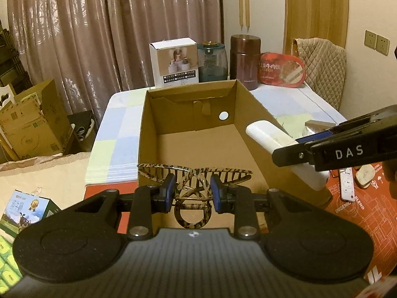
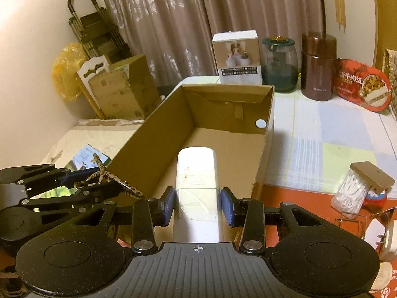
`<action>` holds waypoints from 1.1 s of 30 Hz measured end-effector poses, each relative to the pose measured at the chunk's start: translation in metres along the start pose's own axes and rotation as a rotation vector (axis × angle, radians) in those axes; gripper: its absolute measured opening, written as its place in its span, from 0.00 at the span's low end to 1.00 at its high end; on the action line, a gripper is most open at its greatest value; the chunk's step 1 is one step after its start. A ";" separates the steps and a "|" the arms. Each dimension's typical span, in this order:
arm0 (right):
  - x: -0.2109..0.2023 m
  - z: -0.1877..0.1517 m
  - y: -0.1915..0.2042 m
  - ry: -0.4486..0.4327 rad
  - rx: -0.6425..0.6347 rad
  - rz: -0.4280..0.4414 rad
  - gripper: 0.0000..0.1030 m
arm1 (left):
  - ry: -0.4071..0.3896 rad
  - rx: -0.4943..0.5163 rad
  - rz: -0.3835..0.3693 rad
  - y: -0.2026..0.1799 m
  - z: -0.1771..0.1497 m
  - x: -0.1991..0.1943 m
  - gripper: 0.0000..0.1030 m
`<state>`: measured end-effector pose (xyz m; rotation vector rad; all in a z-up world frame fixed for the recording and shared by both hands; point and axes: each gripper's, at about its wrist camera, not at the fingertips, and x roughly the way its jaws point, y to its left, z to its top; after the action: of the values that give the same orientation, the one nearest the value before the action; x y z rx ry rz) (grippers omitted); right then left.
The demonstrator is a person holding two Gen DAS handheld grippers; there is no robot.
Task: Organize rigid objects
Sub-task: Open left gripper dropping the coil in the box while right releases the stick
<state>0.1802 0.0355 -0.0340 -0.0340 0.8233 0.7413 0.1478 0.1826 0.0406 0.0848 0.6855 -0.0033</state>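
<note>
1. Two grippers hang at the near end of an open cardboard box, each holding one item.
2. Left gripper: its blue pads press from both sides on the middle of a leopard-print hair claw. The claw's teeth fan out just beyond the fingertips, above the box's near edge; its spring and ring handle sit back toward the palm.
3. Right gripper: its blue pads clamp the sides of a long white case. The case runs straight forward between the fingers, its rounded far end reaching out over the box floor.
4. From the left wrist view, the case crosses the box's right wall at a slant, and a white remote lies on the red mat beyond.
5. Only the right wrist view shows a cotton-swab container on the table's right side, and the claw seen side-on at the box's left corner.
6. Both views show a white carton, a glass jar and a brown flask lined up behind the box.
</note>
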 end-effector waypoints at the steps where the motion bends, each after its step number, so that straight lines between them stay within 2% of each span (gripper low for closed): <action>1: 0.000 0.000 0.000 0.002 0.000 -0.001 0.36 | 0.002 0.001 -0.001 0.001 0.000 0.002 0.25; 3: 0.003 0.000 -0.002 0.006 0.001 -0.005 0.36 | 0.008 0.000 0.002 0.001 -0.001 0.004 0.26; 5: 0.003 0.000 -0.004 0.009 0.001 -0.009 0.36 | -0.002 0.000 0.016 0.001 -0.001 0.004 0.33; 6: 0.003 0.000 -0.004 0.011 0.002 -0.010 0.36 | -0.013 -0.003 0.017 0.002 -0.002 0.003 0.34; 14: 0.003 -0.005 -0.004 0.026 0.000 -0.013 0.36 | -0.032 -0.048 0.021 0.006 -0.005 -0.010 0.34; 28: 0.003 -0.006 -0.004 0.009 0.016 -0.002 0.36 | -0.029 -0.061 0.017 0.001 -0.005 -0.014 0.34; 33: -0.007 -0.006 -0.007 -0.011 0.026 -0.004 0.41 | -0.027 -0.060 0.018 -0.001 -0.007 -0.015 0.34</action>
<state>0.1774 0.0245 -0.0349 -0.0085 0.8220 0.7261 0.1317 0.1816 0.0448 0.0335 0.6571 0.0332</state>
